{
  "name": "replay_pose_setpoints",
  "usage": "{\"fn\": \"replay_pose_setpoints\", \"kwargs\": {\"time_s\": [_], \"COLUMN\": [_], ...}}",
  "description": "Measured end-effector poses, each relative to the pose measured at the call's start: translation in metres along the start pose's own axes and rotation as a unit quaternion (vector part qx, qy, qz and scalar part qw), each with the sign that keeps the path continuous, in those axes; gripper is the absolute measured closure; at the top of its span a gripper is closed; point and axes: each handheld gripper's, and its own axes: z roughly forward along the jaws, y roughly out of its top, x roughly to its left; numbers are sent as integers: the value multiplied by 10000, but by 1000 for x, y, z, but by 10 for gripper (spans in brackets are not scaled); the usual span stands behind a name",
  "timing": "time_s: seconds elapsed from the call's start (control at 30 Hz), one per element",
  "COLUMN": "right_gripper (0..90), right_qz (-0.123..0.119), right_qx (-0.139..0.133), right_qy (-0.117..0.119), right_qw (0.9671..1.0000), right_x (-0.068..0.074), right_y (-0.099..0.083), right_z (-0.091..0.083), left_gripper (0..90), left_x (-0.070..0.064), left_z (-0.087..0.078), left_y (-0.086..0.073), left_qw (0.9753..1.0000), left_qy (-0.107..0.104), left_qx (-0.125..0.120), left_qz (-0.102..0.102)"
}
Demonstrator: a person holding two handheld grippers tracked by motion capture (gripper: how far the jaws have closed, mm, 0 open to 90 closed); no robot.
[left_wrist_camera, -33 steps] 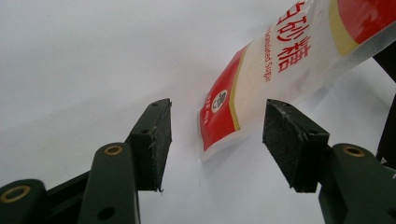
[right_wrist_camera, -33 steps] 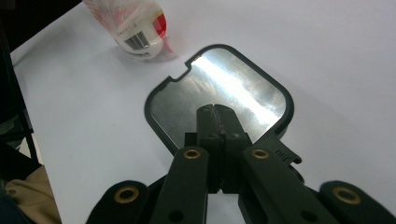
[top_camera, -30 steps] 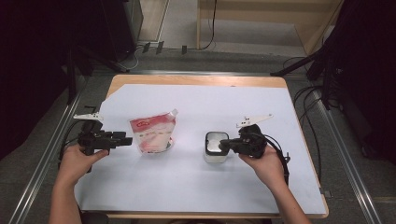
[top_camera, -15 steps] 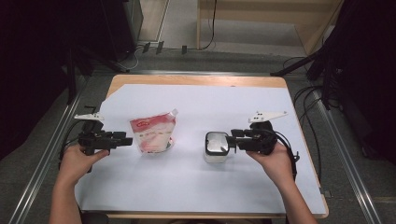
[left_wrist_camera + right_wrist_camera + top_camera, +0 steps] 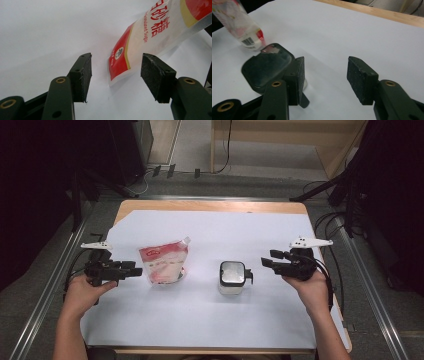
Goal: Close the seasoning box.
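The left gripper [image 5: 134, 270] is hovering just beside the sugar pouch [image 5: 165, 264], with its jaws gaping wide and holding nothing; in the left gripper view the pouch's lower corner [image 5: 120, 67] is lying straight ahead in the gap between the two pads, a little beyond them and not touching either. The pouch is standing left of centre on the white sheet [image 5: 210, 320], its long axis rising and leaning slightly, spout corner uppermost. The right gripper [image 5: 267, 261] is also gaping wide and empty, sitting apart from the lidded jar [image 5: 232, 277], which is lying off its left jaw rather than between the pads. Judging by this, the left hand is the nearer one, needing only a short push forward to close on the pouch.
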Motion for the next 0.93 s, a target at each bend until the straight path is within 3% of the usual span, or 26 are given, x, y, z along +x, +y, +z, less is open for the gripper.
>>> {"fn": "replay_pose_setpoints", "kwargs": {"time_s": [0.23, 0.47, 0.93], "right_gripper": [500, 504, 503], "right_qz": [86, 286, 384], "right_qx": [-11, 208, 398], "right_qy": [-176, -339, -408], "right_qw": [9998, 9988, 9976], "right_x": [-17, -33, -41], "right_y": [-14, -27, -37], "right_z": [1, 7, 18], "left_gripper": [434, 432, 427], "left_x": [0, 1, 2], "left_z": [0, 0, 3], "left_y": [0, -1, -1], "left_qw": [10000, 10000, 9999], "left_qy": [24, 71, 98], "left_qx": [-21, -31, -15], "left_qz": [33, 34, 24]}}
